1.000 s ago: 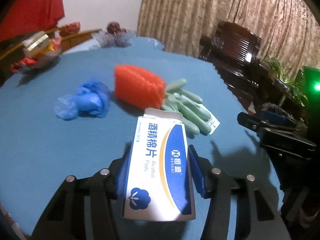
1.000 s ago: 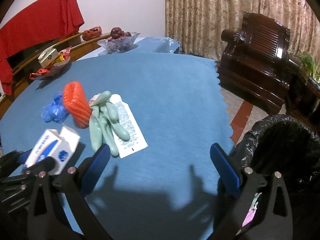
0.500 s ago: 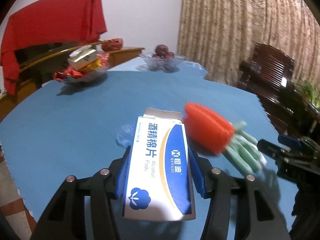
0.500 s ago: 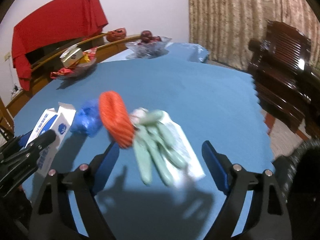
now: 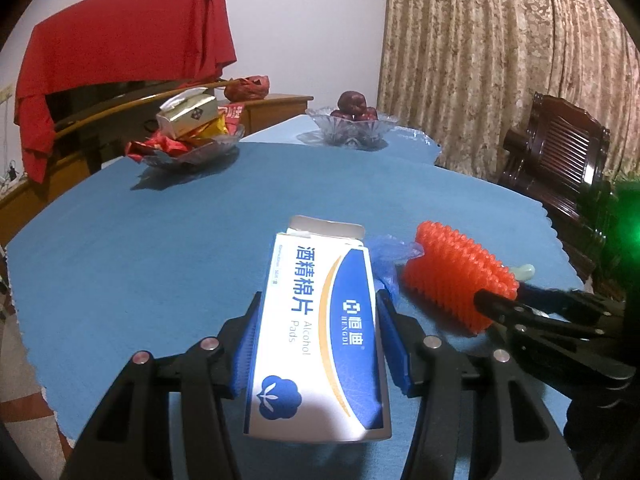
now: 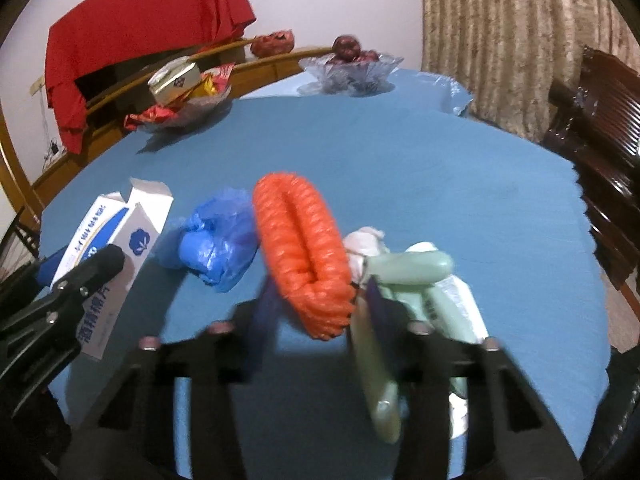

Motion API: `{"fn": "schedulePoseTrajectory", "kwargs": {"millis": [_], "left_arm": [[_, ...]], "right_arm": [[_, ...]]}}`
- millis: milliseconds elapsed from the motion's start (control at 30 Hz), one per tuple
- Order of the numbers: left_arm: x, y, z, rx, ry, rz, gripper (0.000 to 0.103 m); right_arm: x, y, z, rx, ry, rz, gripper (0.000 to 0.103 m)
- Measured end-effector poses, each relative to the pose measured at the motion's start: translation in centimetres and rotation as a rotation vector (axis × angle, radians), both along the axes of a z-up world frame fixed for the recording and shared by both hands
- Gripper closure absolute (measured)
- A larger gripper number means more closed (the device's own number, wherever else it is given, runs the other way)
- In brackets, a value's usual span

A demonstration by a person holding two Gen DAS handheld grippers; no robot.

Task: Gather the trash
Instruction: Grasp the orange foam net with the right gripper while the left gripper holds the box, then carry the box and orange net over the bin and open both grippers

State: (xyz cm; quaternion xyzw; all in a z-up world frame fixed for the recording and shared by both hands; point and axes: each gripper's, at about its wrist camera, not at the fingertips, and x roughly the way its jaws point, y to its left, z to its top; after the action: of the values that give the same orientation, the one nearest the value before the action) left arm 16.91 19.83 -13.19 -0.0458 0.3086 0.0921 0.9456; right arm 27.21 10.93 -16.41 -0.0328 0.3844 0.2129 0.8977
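Observation:
My left gripper is shut on a white and blue alcohol-pads box and holds it above the blue table; the box also shows at the left of the right wrist view. An orange foam net lies mid-table. My right gripper straddles its near end, jaws closing, pads meeting its sides. A crumpled blue plastic bag lies left of the net. Pale green gloves on a white packet lie to its right.
A glass dish of snacks and a glass bowl of fruit stand at the table's far side. A dark wooden chair stands at the right. A black bin bag's edge shows low right.
My right gripper has swung from the bin side over to the orange net, and its wide jaws have narrowed around it. The left gripper has shifted and turned with the box still in it.

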Motion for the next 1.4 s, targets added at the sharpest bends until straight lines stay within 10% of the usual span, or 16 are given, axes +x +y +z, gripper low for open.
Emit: {"fn": "schedulePoseTrajectory", "kwargs": {"millis": [633,1400], "left_arm": [[-1.2,-4.3,3.6,0.011,-0.032,-0.076,0.049],[-4.1,-23.1,6.7,-0.043,-0.058,-0.475,0.049]], "right_arm": [[-6.6,-6.2,6.5,0.103,-0.107,-0.059,0.081],[-17.0,-26.7,9.5,0.026,-0.162,-0.476,0.081]]}}
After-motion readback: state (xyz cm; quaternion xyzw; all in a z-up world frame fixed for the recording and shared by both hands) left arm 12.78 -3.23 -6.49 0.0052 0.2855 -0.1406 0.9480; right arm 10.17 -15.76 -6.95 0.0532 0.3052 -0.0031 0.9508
